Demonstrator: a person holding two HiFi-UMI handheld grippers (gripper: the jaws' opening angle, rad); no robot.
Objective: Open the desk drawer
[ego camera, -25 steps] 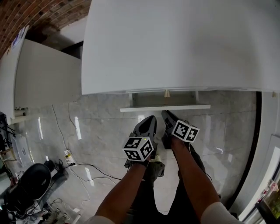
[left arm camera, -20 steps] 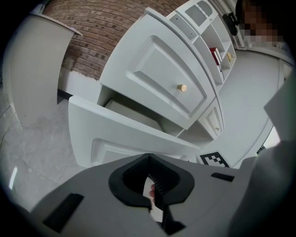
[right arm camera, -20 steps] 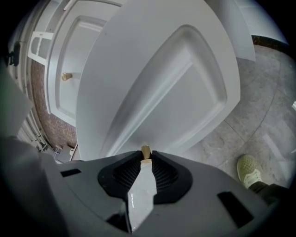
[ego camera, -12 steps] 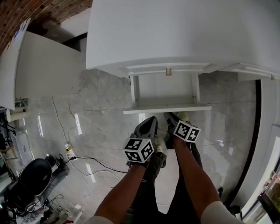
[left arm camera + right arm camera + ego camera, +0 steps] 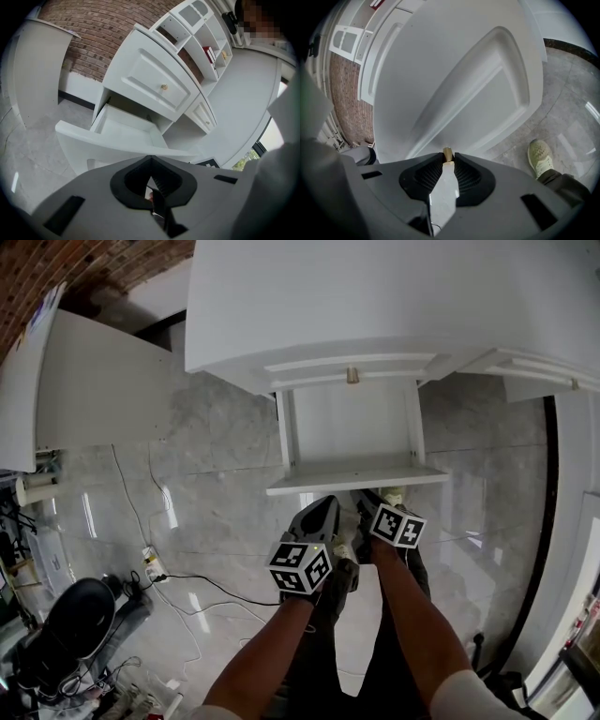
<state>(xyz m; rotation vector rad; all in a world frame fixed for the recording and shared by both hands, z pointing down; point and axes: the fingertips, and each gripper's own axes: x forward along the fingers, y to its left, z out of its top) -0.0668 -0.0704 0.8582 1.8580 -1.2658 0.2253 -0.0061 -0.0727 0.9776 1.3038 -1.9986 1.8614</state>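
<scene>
Below the white desk (image 5: 375, 296), the right gripper (image 5: 448, 159) pinches the panelled drawer's (image 5: 478, 93) small brass knob (image 5: 447, 153) in ribbed jaws; the left gripper's (image 5: 151, 159) jaws meet.

From your head view the desk (image 5: 375, 296) runs off the top and right edges. The drawer (image 5: 352, 442) shows you only the top edge of its front panel, and the tips of your right gripper (image 5: 364, 498) vanish beneath that edge. In the right gripper view the knob (image 5: 447, 153) is mostly buried between the jaws, with only its brass end showing, and the gripper body covers part of your shoe (image 5: 541, 157). The shelf items (image 5: 211, 52) are too small to tell.
</scene>
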